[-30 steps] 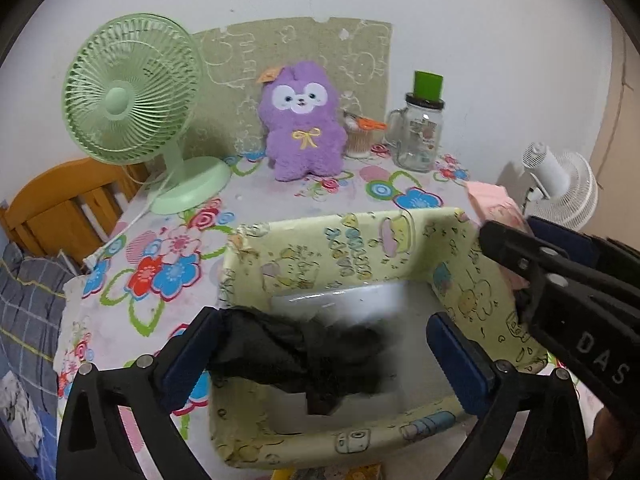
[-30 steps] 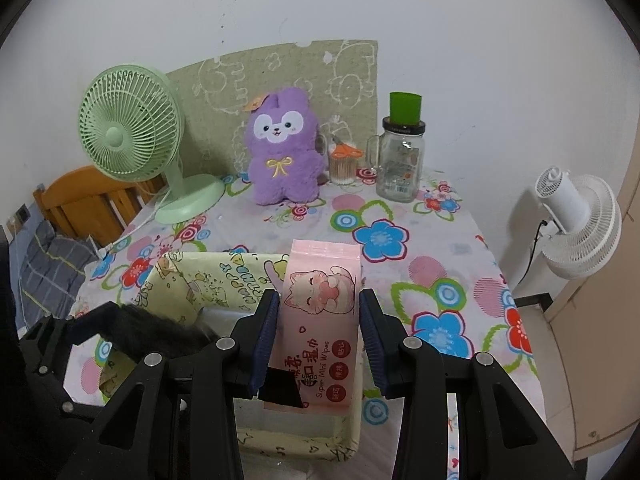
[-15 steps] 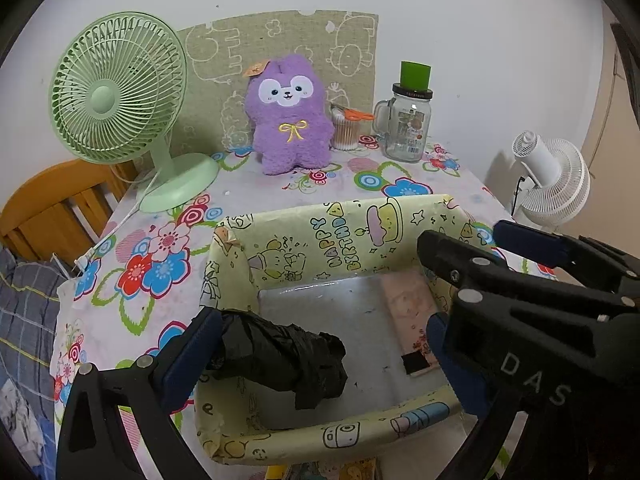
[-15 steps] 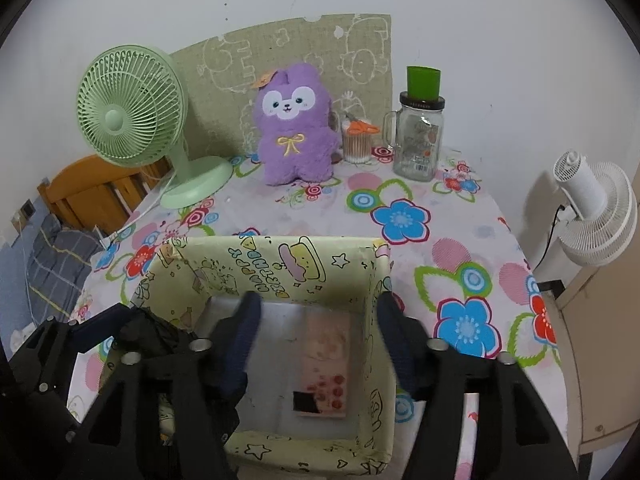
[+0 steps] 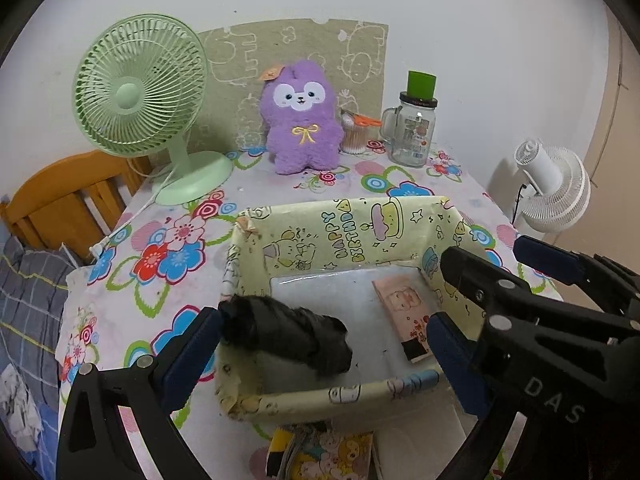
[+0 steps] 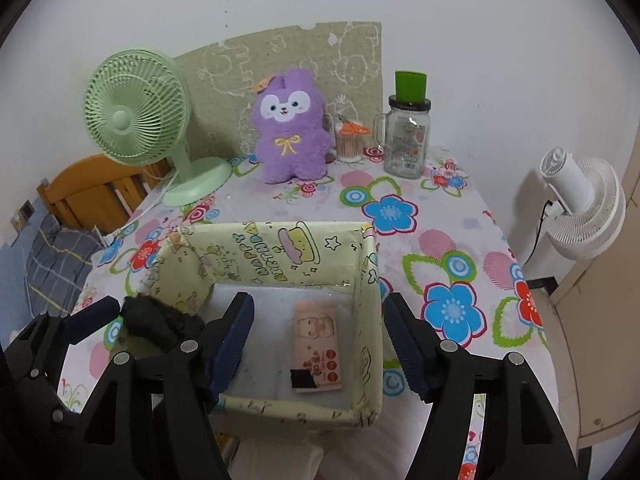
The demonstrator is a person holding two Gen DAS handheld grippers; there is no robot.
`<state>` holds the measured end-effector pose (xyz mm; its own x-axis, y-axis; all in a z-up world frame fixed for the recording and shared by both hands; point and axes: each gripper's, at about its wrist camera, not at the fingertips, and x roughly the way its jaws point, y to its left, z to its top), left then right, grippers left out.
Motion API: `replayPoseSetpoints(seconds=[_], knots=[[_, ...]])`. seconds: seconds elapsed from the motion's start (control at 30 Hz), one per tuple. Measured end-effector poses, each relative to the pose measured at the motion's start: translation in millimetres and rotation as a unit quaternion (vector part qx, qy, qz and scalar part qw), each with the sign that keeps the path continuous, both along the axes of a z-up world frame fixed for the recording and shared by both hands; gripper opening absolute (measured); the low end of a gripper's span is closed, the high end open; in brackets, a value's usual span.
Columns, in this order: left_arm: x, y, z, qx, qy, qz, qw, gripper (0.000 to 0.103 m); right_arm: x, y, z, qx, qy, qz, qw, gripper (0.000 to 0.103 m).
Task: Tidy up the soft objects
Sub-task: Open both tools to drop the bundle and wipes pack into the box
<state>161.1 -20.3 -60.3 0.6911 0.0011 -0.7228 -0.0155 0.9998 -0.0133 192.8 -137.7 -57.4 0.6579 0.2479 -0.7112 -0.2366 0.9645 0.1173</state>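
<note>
A yellow cartoon-print box point(image 5: 408, 230) point(image 6: 280, 248) stands open on the flowered table. A pink wipes pack point(image 5: 404, 312) point(image 6: 318, 348) lies flat on its floor at the right. A black soft bundle point(image 5: 286, 332) point(image 6: 156, 320) sticks out from my left gripper's left finger and hangs over the box's left side. My left gripper point(image 5: 320, 340) has its jaws wide apart. My right gripper point(image 6: 316, 344) is open and empty above the box. A purple plush point(image 5: 300, 120) point(image 6: 290, 126) sits upright at the back.
A green desk fan point(image 5: 140, 92) stands back left. A glass jar with a green lid point(image 5: 414, 128) and a cotton swab cup point(image 5: 356, 136) stand back right. A white fan point(image 6: 580, 204) is off the table's right edge. A wooden chair point(image 5: 60, 204) is at left. Flat colourful packs point(image 5: 328, 456) lie before the box.
My right gripper opened and dropped the pink wipes pack into the box, then pulled back. The left gripper has risen a little with the black bundle.
</note>
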Motion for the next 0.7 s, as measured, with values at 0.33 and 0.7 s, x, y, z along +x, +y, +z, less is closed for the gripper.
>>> replayPoseSetpoints(seconds=[0.33,0.7], knots=[[-28,2,17,0.002,-0.025,0.003,0.9997,0.103,-28,-2,14,0.002,-0.016,0.000,1.000,0.070],[-57,-6,30,0.006,-0.047,-0.006,0.9989,0.103,-58,-10,30,0.003,-0.040,-0.007,0.999,0.074]])
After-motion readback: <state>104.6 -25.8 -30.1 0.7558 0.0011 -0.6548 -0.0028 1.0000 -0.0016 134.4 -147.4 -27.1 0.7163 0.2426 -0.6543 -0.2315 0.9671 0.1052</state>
